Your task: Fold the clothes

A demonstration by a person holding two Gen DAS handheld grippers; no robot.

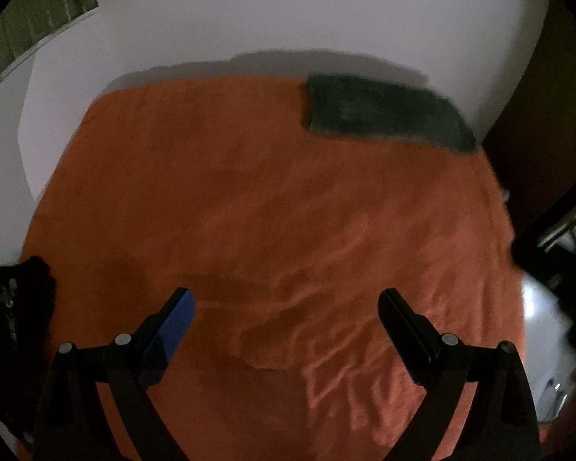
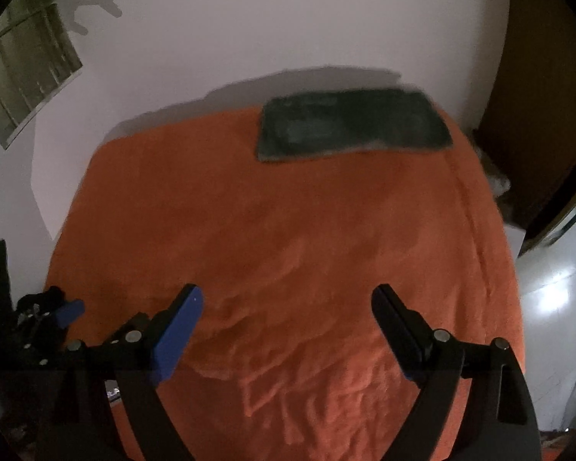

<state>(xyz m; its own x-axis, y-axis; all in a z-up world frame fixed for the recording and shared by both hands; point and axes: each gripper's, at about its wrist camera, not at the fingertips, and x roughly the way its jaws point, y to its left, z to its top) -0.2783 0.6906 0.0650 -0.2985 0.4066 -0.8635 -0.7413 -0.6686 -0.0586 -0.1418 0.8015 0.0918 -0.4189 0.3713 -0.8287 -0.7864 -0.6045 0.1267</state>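
A dark green folded cloth [image 1: 384, 113] lies flat at the far right corner of the orange bed cover [image 1: 249, 192]; it also shows in the right wrist view [image 2: 351, 125] on the orange cover [image 2: 268, 230]. My left gripper [image 1: 286, 299] is open and empty, held above the near part of the bed. My right gripper [image 2: 286, 297] is open and empty, also above the near part. The left gripper [image 2: 63, 317] shows at the left edge of the right wrist view. A black bundle [image 1: 15, 307] sits at the bed's left edge.
A white wall [image 1: 288, 15] stands behind the bed, with a window [image 1: 38, 11] at upper left. A dark wooden door [image 1: 549, 115] stands at the right, with a white shiny floor [image 2: 549, 296] below it. The near cover is wrinkled.
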